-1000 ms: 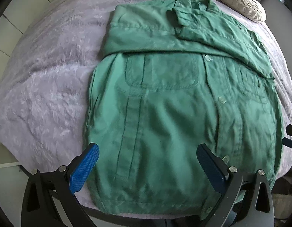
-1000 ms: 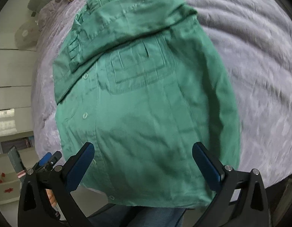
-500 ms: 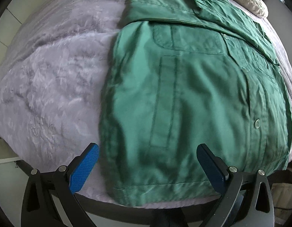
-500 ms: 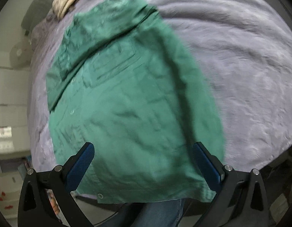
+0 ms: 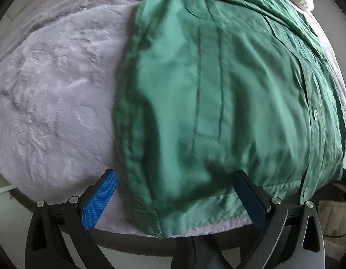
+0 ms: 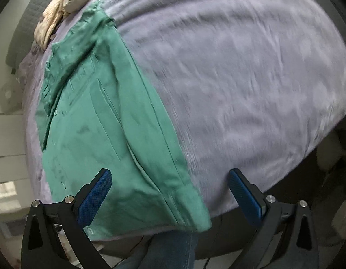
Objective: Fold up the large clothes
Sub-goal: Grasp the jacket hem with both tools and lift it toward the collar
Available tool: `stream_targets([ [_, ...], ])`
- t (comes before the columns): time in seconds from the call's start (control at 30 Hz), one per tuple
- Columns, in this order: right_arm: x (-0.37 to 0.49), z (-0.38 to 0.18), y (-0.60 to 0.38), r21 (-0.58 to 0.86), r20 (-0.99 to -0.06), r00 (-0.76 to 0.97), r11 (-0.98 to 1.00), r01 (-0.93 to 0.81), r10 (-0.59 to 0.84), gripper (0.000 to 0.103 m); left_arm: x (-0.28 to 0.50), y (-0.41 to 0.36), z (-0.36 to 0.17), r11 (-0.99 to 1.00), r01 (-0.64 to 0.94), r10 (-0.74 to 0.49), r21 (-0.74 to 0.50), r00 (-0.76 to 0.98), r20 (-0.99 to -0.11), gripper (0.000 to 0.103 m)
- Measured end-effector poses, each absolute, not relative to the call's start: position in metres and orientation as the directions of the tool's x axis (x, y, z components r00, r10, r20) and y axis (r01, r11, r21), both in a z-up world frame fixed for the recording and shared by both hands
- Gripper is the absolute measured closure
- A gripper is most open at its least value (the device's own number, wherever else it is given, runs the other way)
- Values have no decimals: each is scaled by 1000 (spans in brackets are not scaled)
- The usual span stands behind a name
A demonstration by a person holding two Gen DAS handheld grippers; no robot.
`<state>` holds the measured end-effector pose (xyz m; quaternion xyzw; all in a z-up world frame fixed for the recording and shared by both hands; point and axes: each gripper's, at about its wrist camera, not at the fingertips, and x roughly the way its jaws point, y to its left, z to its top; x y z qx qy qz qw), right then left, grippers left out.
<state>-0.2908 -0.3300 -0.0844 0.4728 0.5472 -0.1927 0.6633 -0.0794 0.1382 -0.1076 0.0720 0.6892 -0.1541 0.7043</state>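
Left wrist view: the left tool is seen with its blue pads spread wide, nothing held between them. The green shirt is laid flat on the bed, its lower hem corner lying between and just ahead of the fingers. A long stitched panel and a placket button are shown only here, ahead and to the right of the tool.

Right wrist view: the right tool is likewise held wide apart and empty. The shirt's other hem corner is found between its fingers, nearer the left pad. A crumpled cream cloth far ahead and denim-clad legs below are revealed only here.
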Motion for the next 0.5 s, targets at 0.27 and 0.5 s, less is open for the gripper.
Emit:
stream_targets([
  [0.27,-310,-106,-317,604,-781,490,270,750,387,0,-98,143,-135,934,292,-194,-205,-68,-979,0],
  [0.5,-296,-83,-306,857,-486,727,98,507,485,0,-98,166,-141,927,252,-267,-277,-72,-961,0],
])
